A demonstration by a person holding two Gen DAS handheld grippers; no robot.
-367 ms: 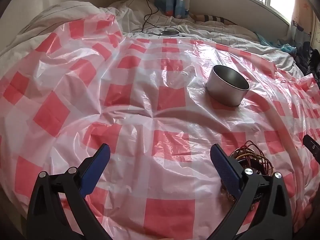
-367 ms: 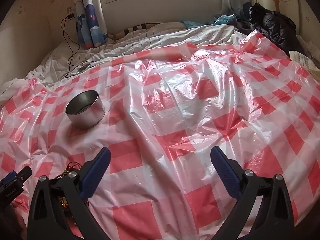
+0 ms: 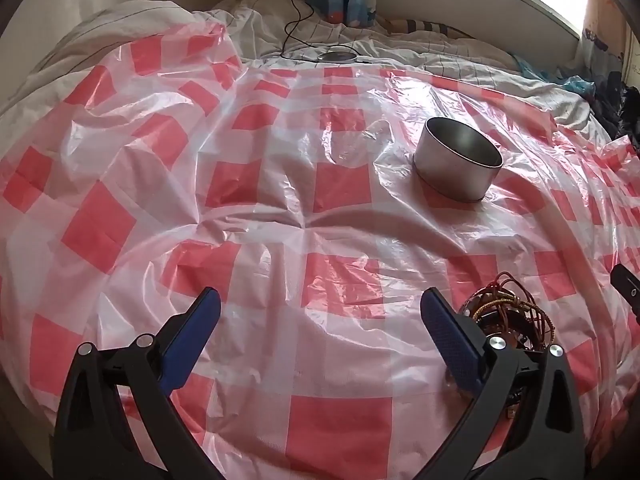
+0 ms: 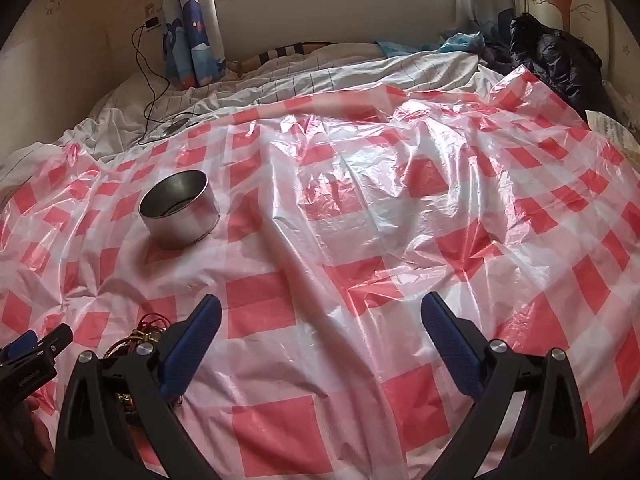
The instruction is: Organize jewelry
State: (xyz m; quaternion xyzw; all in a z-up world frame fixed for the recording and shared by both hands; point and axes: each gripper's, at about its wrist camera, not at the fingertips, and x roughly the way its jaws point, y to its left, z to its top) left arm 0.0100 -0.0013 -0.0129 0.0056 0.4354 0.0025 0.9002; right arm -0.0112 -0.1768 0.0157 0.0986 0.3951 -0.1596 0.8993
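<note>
A tangle of red and gold jewelry (image 3: 510, 312) lies on the red-and-white checked plastic sheet (image 3: 280, 200), just right of my left gripper's right finger and partly hidden behind it. My left gripper (image 3: 320, 320) stands open over bare sheet. A round steel tin (image 3: 458, 160) sits open-topped farther back to the right. In the right wrist view the same jewelry (image 4: 150, 330) peeks out behind the left finger, and the tin (image 4: 180, 208) stands at the left. My right gripper (image 4: 322, 322) is open with nothing between its fingers. The other gripper's tip (image 4: 36, 350) shows at the left edge.
The sheet (image 4: 400, 240) covers a bed with a rumpled white duvet (image 4: 320, 76) behind it. A black cable (image 4: 150, 92) runs from the wall to a small round device. Dark clothing (image 4: 560, 60) is piled at the back right under a window.
</note>
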